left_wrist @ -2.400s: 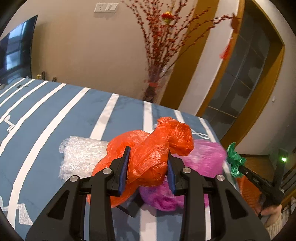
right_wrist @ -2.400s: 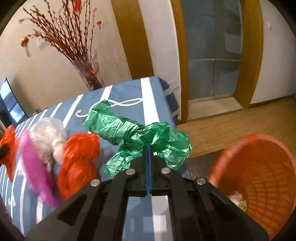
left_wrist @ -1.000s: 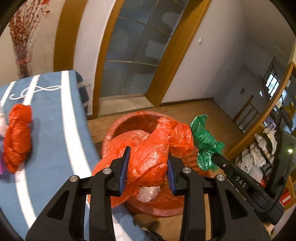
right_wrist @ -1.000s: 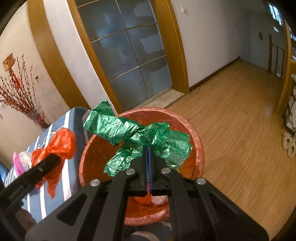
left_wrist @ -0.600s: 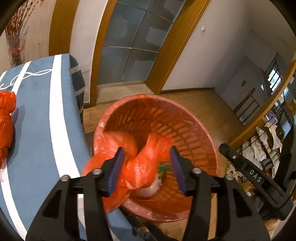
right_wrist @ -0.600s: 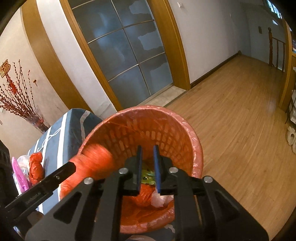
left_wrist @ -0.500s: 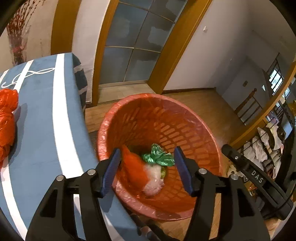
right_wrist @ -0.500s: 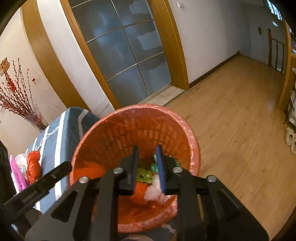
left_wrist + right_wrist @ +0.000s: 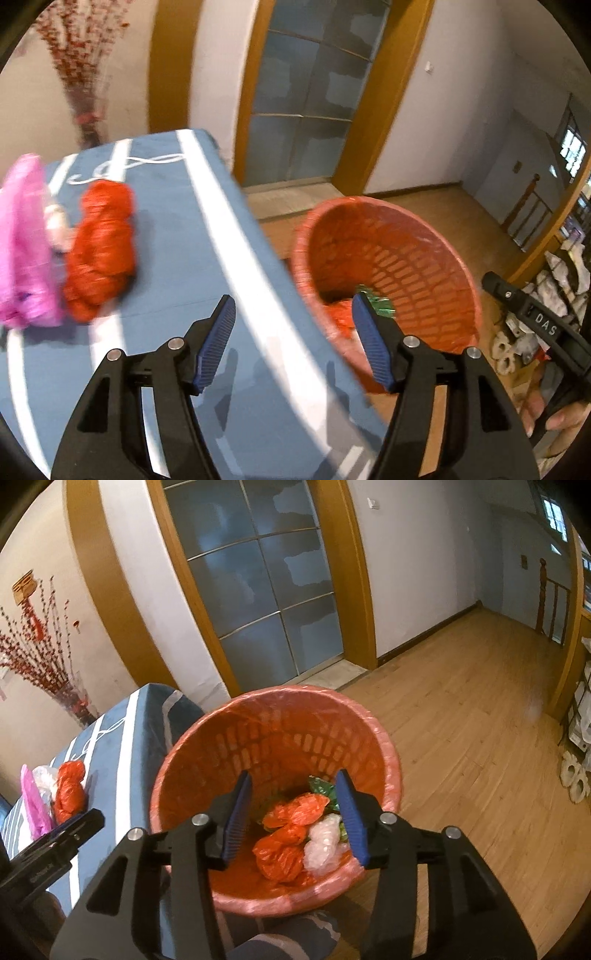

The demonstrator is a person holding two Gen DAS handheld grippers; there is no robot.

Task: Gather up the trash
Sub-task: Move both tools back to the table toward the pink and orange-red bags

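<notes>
Over the orange basket (image 9: 207, 753), both claws opening, empty; "DAS" on right claw (image 9: 543, 326).

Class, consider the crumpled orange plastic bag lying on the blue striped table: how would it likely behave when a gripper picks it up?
The orange plastic bag looks like thin crumpled film, so it is probably light and would squash between pads. Being bunched and soft, it likely droops rather than rolls. Its glossy surface may slip somewhat.

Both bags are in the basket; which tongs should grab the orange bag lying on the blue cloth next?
Left. The left tongs, empty and opening, already face the orange bag on the cloth, while the right tongs hang over the basket.
</notes>
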